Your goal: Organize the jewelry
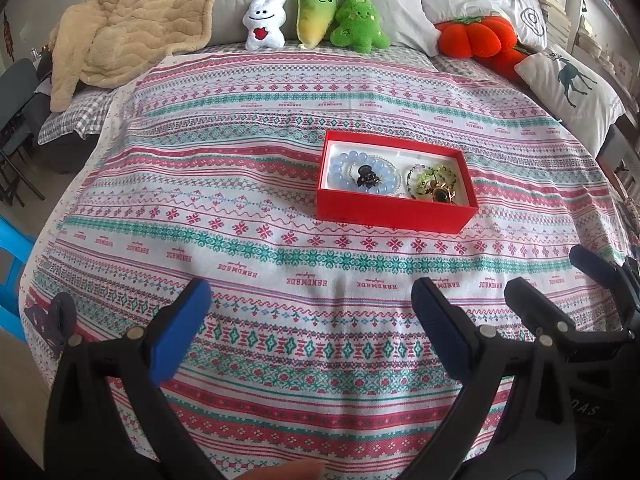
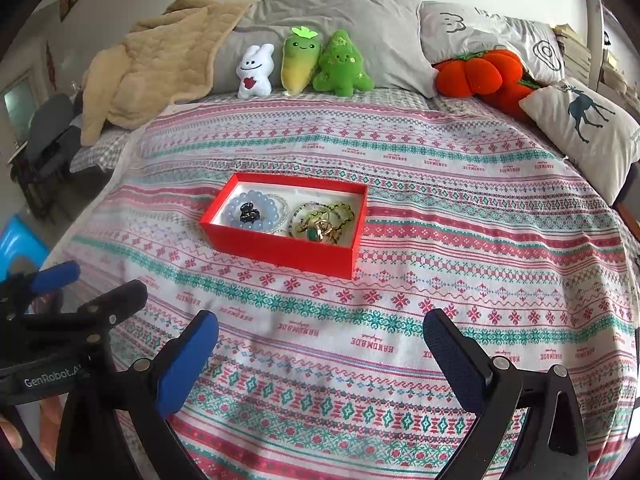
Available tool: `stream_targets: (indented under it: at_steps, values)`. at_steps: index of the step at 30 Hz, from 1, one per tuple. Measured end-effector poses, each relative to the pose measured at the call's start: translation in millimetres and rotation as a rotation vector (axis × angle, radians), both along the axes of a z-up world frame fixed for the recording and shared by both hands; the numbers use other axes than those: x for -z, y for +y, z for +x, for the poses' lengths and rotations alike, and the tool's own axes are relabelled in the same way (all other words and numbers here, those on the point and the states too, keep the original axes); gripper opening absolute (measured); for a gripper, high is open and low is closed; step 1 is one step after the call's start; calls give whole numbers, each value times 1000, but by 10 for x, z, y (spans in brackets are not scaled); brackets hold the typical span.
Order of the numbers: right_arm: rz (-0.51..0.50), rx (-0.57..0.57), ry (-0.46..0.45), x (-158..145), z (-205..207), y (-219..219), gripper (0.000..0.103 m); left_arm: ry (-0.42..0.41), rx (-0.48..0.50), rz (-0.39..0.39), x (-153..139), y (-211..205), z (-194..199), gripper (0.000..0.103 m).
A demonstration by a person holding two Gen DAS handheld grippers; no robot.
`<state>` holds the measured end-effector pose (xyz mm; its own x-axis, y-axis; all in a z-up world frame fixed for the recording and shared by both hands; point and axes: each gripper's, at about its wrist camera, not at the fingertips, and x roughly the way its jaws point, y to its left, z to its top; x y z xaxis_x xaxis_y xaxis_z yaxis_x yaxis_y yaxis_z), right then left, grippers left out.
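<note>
A red box (image 1: 392,214) (image 2: 280,252) with a white lining lies on the patterned bedspread. Inside it a pale blue bead bracelet (image 1: 340,168) (image 2: 256,204) rings a small black piece (image 1: 367,175) (image 2: 248,213). Beside that sit a green beaded string (image 1: 436,174) (image 2: 340,210) and a gold brooch with a dark stone (image 1: 440,194) (image 2: 318,233). My left gripper (image 1: 312,296) (image 2: 94,284) hangs open near the bed's front, well short of the box. My right gripper (image 2: 320,328) (image 1: 552,272) is open too, level with the left and to its right. Both hold nothing.
Plush toys (image 1: 316,16) line the grey pillow at the bed's head, with an orange pumpkin cushion (image 1: 476,36) and a deer-print pillow (image 1: 568,84) at right. A beige blanket (image 1: 132,20) lies heaped at back left. A blue stool (image 1: 10,264) stands by the left bed edge.
</note>
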<state>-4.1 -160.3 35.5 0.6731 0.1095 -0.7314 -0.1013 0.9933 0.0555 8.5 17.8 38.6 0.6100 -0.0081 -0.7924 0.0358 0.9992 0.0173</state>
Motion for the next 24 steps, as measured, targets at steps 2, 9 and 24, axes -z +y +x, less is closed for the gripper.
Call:
stream_targets:
  at_steps: [2,9,24]
  values:
    - [0,1,1,0,0,2,103,1,-2,1,1,2,-2,100]
    - [-2,0,2,3,9,4,103,0,-5,3,6,3,-3,100]
    - [-7,1,8,18,33,1,103,4,-5,8,12,14,8,100]
